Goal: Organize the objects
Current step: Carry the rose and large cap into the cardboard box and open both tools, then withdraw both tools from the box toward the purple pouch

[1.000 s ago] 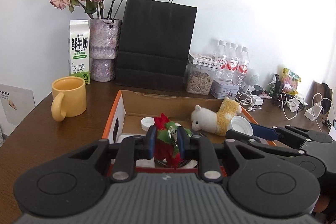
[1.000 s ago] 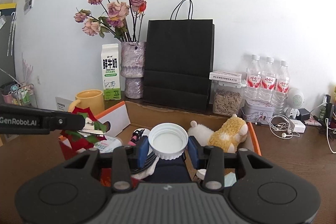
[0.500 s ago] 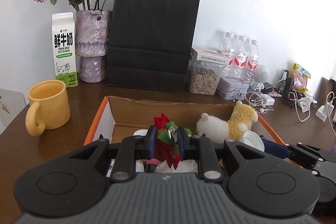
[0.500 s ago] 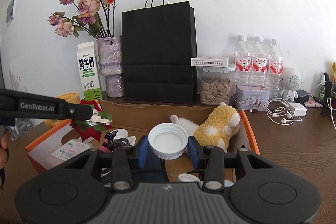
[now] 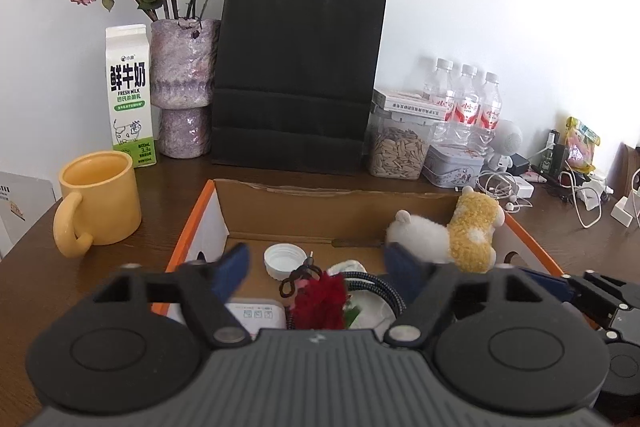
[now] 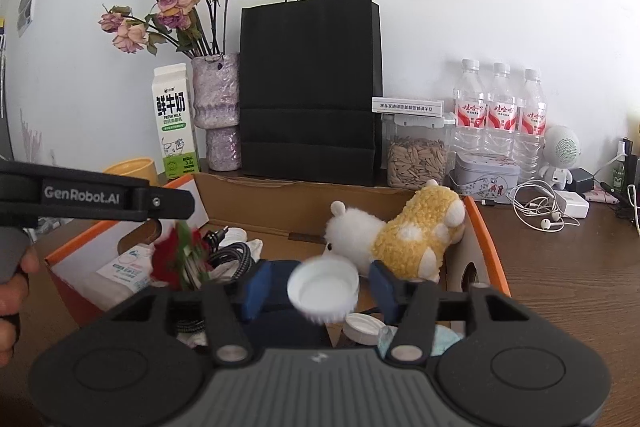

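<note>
The white cap (image 6: 323, 290) sits tilted between the right gripper (image 6: 320, 285)'s blue pads, open side toward the camera, touching neither; the jaws have just been opening. The red flower decoration (image 5: 320, 301), blurred, lies below the left gripper (image 5: 316, 267), whose jaws have just been opening and stand wide, gripping nothing. Both are over the orange-edged cardboard box (image 5: 320, 205), which holds a plush toy (image 6: 404, 235) lying on its side, a braided cable (image 6: 232, 255), another white cap (image 5: 282, 259) and a paper packet (image 6: 128, 271).
</note>
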Motion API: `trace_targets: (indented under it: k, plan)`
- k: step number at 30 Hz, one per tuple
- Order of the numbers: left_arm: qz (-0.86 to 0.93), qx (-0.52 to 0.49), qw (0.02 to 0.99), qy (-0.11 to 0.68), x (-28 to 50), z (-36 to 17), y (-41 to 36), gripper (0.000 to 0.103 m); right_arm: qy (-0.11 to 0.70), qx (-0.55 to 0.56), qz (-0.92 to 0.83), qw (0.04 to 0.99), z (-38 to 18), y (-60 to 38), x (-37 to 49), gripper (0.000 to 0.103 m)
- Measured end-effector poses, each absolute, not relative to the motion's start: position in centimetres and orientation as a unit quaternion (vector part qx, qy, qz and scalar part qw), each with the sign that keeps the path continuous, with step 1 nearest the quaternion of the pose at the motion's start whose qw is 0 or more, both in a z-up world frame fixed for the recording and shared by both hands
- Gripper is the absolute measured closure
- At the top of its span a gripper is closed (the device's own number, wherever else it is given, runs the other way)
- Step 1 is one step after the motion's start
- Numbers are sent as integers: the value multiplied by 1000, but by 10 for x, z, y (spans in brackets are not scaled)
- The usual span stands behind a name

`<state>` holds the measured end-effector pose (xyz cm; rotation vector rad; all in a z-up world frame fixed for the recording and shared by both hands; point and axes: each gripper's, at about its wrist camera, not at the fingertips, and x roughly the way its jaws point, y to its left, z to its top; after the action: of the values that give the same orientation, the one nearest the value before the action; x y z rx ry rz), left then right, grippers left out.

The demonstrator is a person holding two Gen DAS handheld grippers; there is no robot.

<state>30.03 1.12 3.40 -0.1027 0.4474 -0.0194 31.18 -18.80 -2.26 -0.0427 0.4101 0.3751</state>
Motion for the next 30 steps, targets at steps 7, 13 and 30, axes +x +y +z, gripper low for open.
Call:
trace_targets:
  k: [7, 13, 30]
  plan:
    - [5, -56, 977, 206, 298, 36, 12, 0, 188, -24, 170, 967, -19, -189, 307, 0]
    - [5, -57, 976, 209, 298, 36, 13, 0, 188, -23, 167, 968, -19, -189, 306, 0]
    - [1, -56, 978, 200, 288, 46, 12, 0, 183, -24, 166, 969, -15, -190, 300, 0]
